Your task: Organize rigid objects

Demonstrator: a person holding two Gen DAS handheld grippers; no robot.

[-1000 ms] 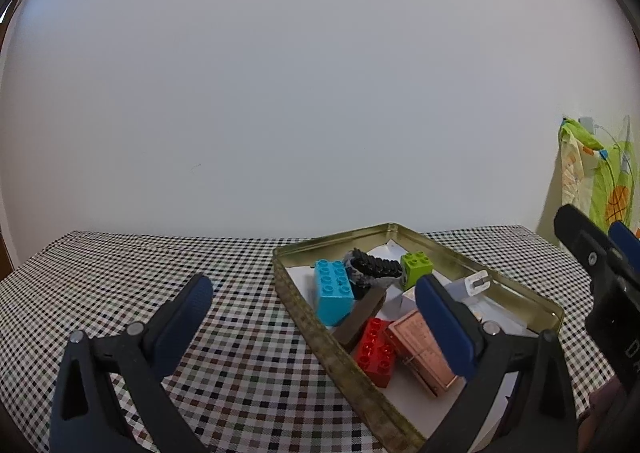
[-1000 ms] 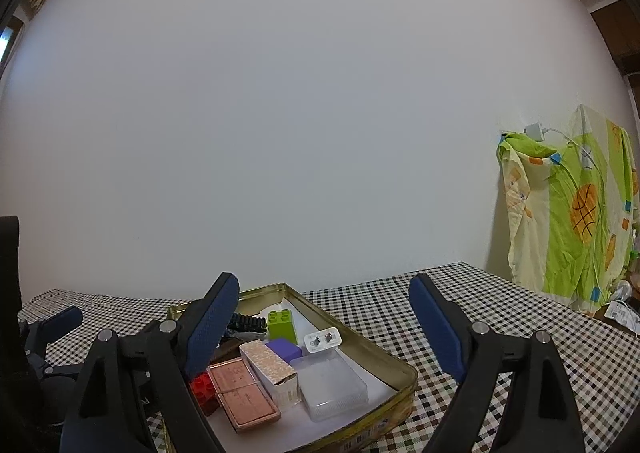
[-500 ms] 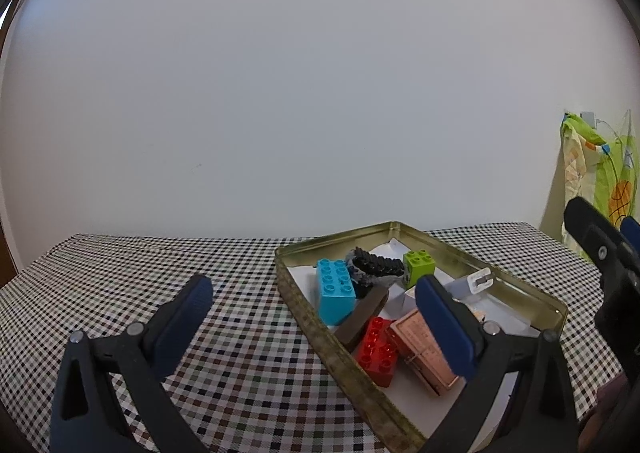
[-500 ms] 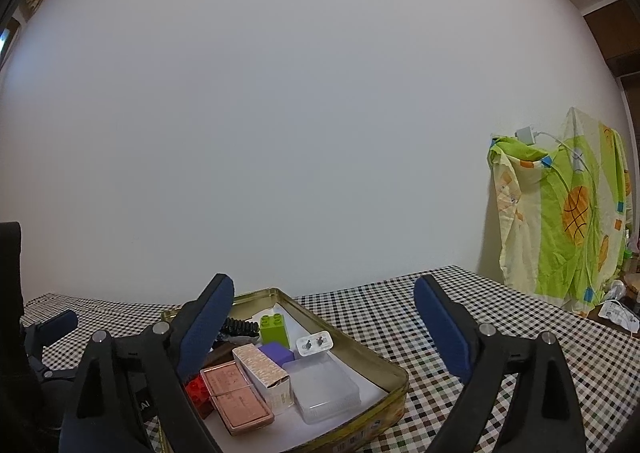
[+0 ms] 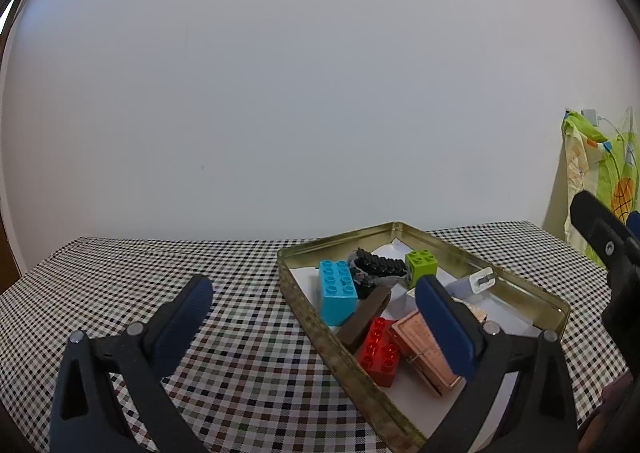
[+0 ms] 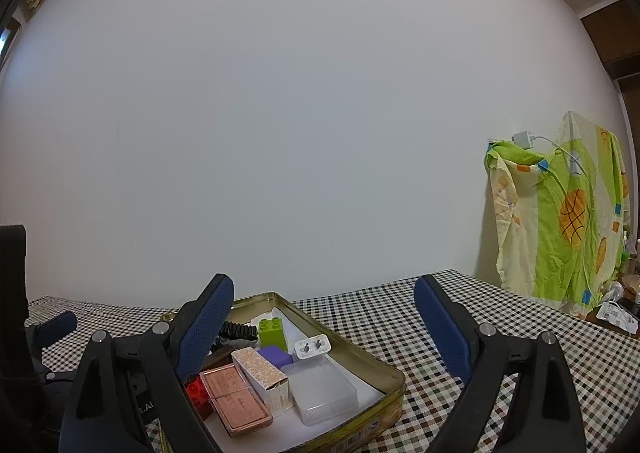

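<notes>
A gold metal tin sits on the checkered tablecloth. It holds a blue brick, a red brick, a green brick, a black toothed piece, a brown bar, a copper case, a patterned box, a clear box, a purple block and a white plug. My left gripper is open and empty, above the tin's left rim. My right gripper is open and empty, above the tin.
The checkered tablecloth covers the table to a white wall. A green and yellow patterned cloth hangs at the right with a white charger above it. Small items lie at the far right.
Both grippers have lifted and drawn back slightly, so the tin sits a little lower in both views. Nothing in the tin has moved.
</notes>
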